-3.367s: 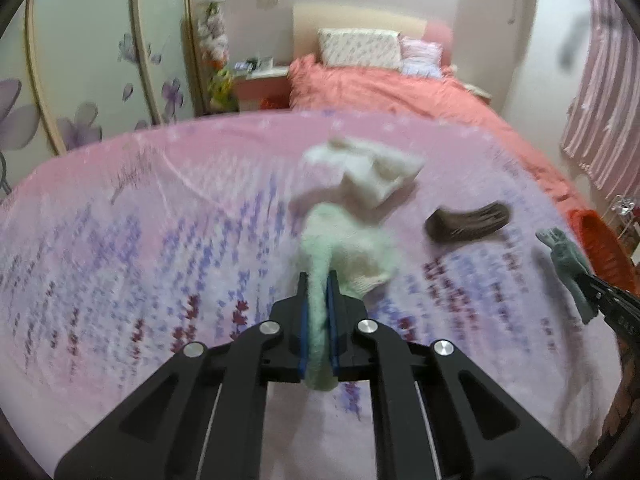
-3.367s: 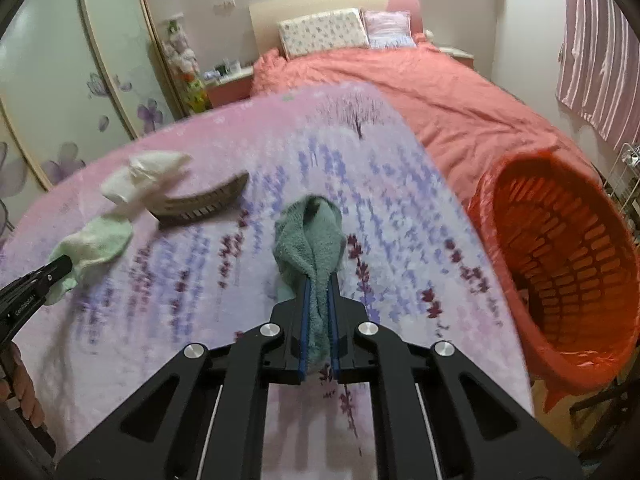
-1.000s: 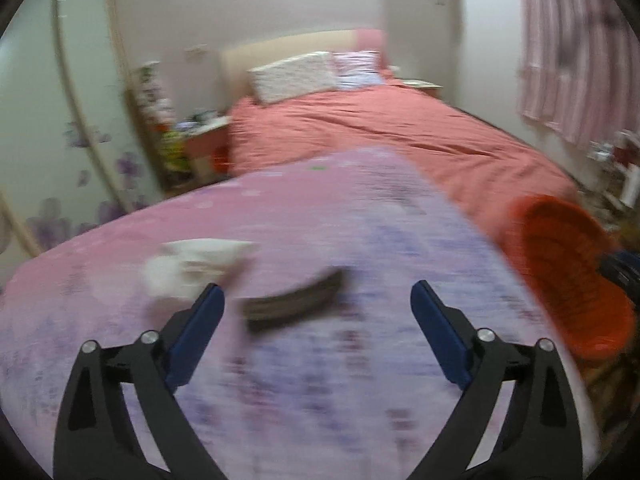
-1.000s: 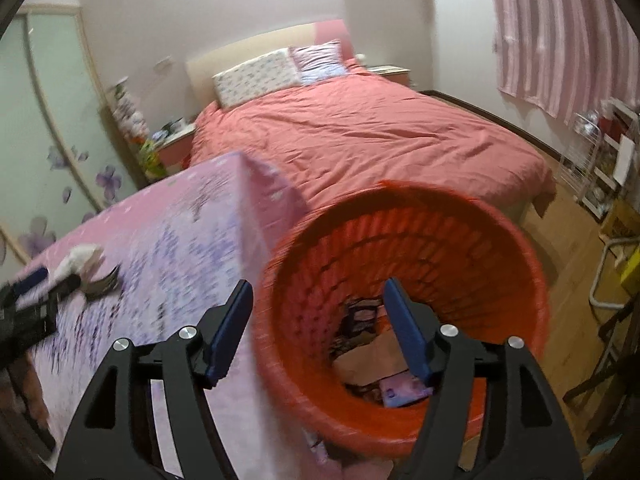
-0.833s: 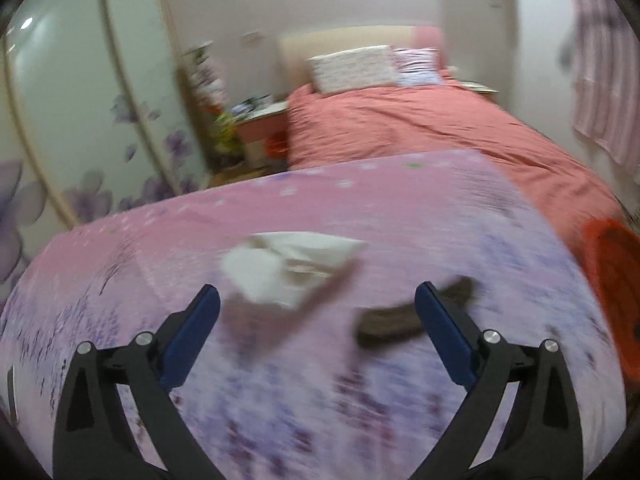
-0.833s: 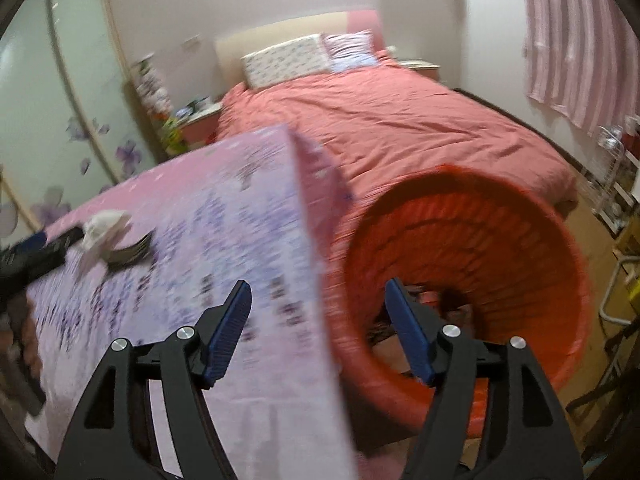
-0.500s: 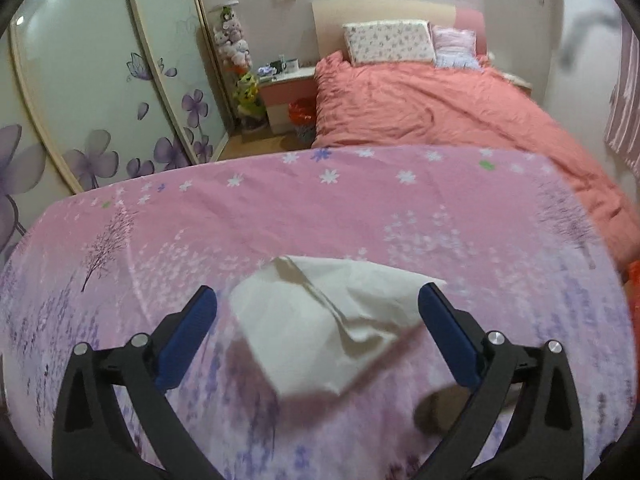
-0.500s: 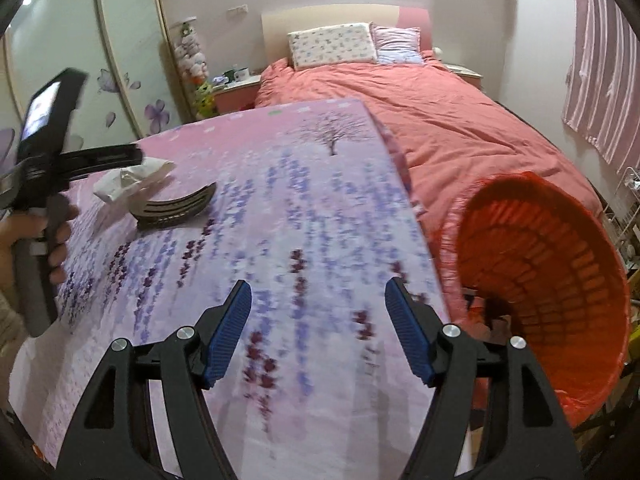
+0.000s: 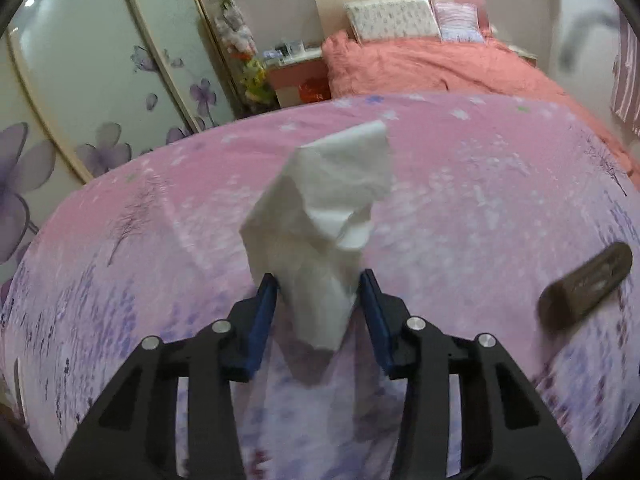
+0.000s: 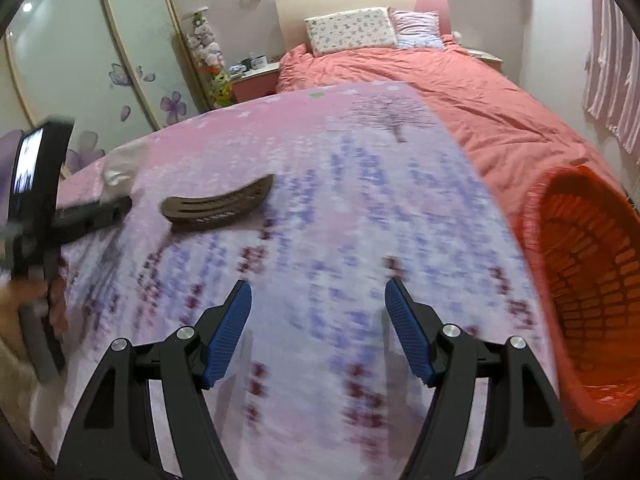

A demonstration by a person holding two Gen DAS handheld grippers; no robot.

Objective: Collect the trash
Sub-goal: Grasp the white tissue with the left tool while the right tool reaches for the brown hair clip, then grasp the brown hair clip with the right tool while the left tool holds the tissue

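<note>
White crumpled tissue (image 9: pixel 320 236) lies on the pink table (image 9: pixel 480 208) between the closing jaws of the left gripper (image 9: pixel 320 292), not yet pinched. Right gripper (image 10: pixel 316 316) spread, empty, beside the orange basket (image 10: pixel 592 272).

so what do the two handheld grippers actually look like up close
Both are alike: the left gripper and right gripper have matte black plastic arms with triangular cut-outs and round silver screws. Each carries two blue fingers, visibly ribbed on the right one. Seen from the right wrist, the left one has a grey handle and a small lit screen. No cables show.
</note>
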